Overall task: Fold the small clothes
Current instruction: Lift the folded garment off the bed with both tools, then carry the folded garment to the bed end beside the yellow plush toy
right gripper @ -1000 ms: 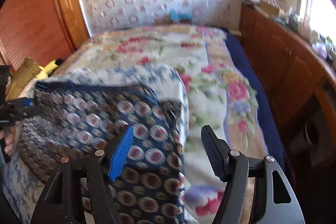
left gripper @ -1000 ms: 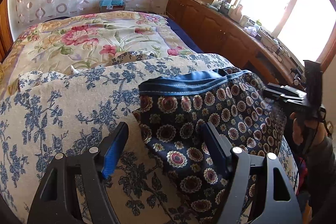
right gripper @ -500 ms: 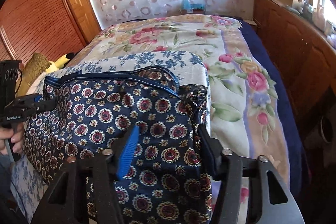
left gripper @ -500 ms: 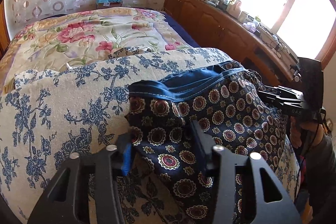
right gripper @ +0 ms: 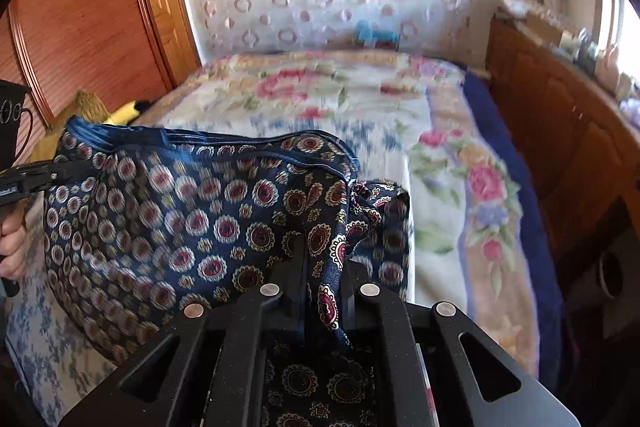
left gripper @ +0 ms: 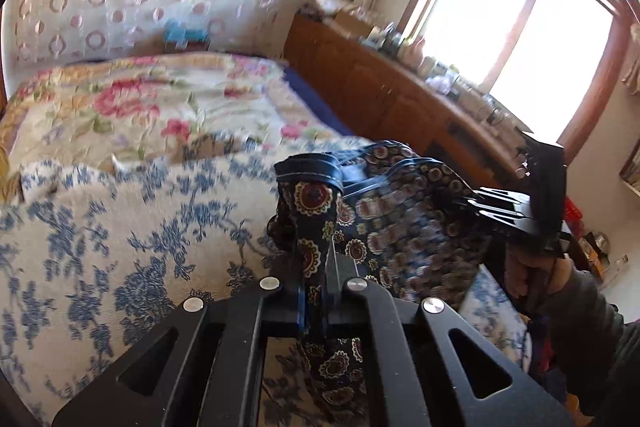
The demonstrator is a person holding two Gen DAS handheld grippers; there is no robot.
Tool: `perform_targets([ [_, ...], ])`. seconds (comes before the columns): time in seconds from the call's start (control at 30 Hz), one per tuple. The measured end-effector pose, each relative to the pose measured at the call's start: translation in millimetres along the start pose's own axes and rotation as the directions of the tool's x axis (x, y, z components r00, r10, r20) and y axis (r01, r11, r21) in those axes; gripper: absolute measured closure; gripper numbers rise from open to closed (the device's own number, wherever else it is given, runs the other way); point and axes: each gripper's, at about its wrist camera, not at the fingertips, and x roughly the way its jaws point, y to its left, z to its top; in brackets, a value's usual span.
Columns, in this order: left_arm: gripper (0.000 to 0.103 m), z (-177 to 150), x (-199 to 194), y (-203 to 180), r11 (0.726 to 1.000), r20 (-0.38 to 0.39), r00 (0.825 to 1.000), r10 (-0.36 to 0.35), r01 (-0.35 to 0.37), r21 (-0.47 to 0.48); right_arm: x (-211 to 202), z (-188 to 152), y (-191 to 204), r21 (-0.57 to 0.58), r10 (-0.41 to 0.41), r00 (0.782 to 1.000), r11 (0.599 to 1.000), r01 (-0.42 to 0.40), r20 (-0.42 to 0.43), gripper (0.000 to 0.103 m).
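Observation:
A dark blue garment (left gripper: pixel 400 227) with round red-and-cream medallions and a plain blue waistband hangs lifted between both grippers over the bed. My left gripper (left gripper: pixel 316 267) is shut on its left edge, with cloth bunched between the pads. In the right wrist view the garment (right gripper: pixel 180 227) spreads out to the left. My right gripper (right gripper: pixel 324 255) is closing, with the garment's right edge pinched between its pads. Each gripper shows in the other's view: the right one (left gripper: pixel 500 207) held by a hand, the left one (right gripper: pixel 40 175) at the far left.
Under the garment lies a cream cover with blue flowers (left gripper: pixel 120 227), and beyond it a pink-flowered blanket (right gripper: pixel 340 99). A wooden cabinet (left gripper: pixel 380 95) with clutter on top runs along the right under the window. A wooden wardrobe (right gripper: pixel 80 27) stands on the left.
Both grippers went from wide open over the flat garment to shut on its side edges. The left side has been lifted and the cloth is bunched up off the cover.

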Motion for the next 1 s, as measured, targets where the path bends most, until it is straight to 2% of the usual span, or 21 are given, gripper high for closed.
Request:
perform_targets([
  [0.23,0.098,1,-65,3,1.0,0.114,0.993,0.0,-0.001,0.008,-40,23,37,-0.083,0.002,0.99,0.997,0.01,0.143,0.095],
  [0.43,0.098,-9,-130,31,0.997,0.21,0.975,0.072,-0.069,-0.022,-53,52,90,-0.175,0.067,0.972,0.984,-0.027,0.226,0.095],
  [0.6,0.098,-23,-192,61,0.984,0.289,0.941,0.177,-0.166,-0.06,-45,85,147,-0.269,0.17,0.952,0.958,-0.099,0.254,0.095],
  [0.7,0.098,-40,-229,87,0.966,0.338,0.905,0.259,-0.233,-0.114,-33,109,186,-0.33,0.244,0.935,0.932,-0.151,0.259,0.095],
  [0.8,0.098,-58,-259,120,0.944,0.369,0.873,0.32,-0.259,-0.206,-18,135,229,-0.387,0.317,0.912,0.9,-0.202,0.259,0.095],
  [0.9,0.098,-76,-281,155,0.909,0.374,0.839,0.396,-0.3,-0.29,3,159,276,-0.45,0.37,0.897,0.862,-0.235,0.241,0.095],
  [1.0,0.098,-90,-289,182,0.881,0.36,0.822,0.44,-0.317,-0.352,29,178,318,-0.508,0.395,0.895,0.825,-0.245,0.209,0.096],
])
